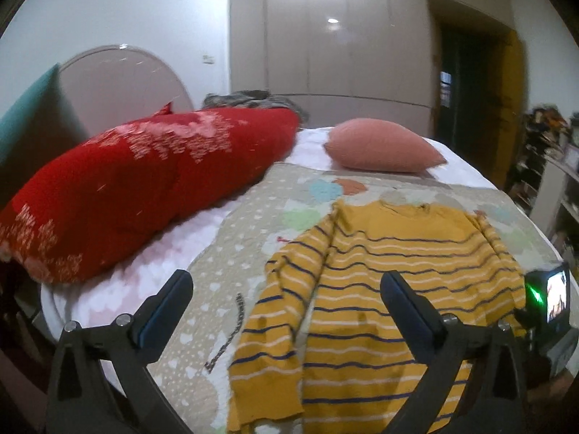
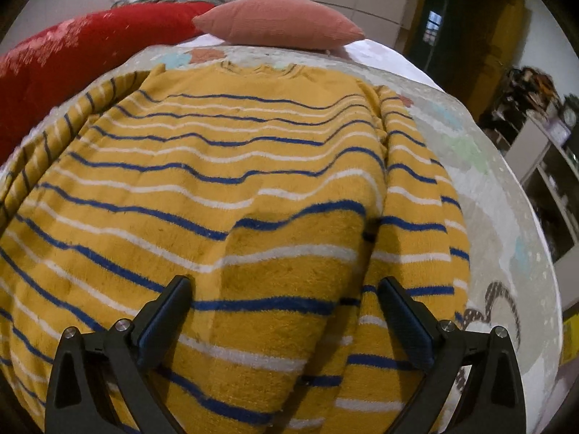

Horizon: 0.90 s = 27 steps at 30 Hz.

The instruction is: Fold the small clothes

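My left gripper is spread wide and holds nothing; the sweater lies flat on the quilt below and ahead of it, filling the lower right of my left view. Its left sleeve runs down the lower middle, between my two fingers, and the right finger stands over the striped body.

My right gripper is also wide open and empty, low over the sweater. The yellow cloth fills most of that view, neck toward the upper middle, and passes beneath both fingers; I cannot tell whether they touch it. The right sleeve lies folded along the body at right.

Beyond the neck sits a pink pillow; a red pillow lies at the left. Shelves at the far right hold blurred items.
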Each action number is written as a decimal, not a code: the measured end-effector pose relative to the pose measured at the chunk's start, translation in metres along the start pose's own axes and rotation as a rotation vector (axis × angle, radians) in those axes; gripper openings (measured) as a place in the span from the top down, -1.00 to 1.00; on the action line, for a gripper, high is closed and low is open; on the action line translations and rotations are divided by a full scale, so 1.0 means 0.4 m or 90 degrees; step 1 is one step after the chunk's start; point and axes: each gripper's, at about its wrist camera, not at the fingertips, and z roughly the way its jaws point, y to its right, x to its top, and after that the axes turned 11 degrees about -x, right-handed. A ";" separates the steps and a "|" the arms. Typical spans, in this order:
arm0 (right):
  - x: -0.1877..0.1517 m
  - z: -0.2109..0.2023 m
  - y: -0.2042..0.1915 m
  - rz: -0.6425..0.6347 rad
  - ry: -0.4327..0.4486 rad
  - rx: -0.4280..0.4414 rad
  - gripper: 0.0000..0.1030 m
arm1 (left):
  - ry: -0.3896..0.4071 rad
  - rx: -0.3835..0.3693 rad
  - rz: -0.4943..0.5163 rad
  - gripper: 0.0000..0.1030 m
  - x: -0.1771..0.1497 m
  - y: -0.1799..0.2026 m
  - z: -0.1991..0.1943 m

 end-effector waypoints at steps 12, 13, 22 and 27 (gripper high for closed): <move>0.022 -0.143 0.337 0.197 0.052 0.115 -0.62 | -0.073 -0.044 -0.043 -1.00 -0.060 -0.019 0.035; 0.011 -0.135 0.365 0.208 0.037 0.115 -0.55 | -0.084 -0.052 -0.049 -1.00 -0.068 -0.020 0.044; -0.080 -0.064 0.306 0.158 -0.043 0.183 -0.20 | -0.132 -0.095 -0.031 -1.00 -0.099 0.029 0.070; -0.093 -0.046 0.239 0.104 -0.056 0.141 0.42 | -0.145 -0.093 -0.026 -1.00 -0.102 0.034 0.078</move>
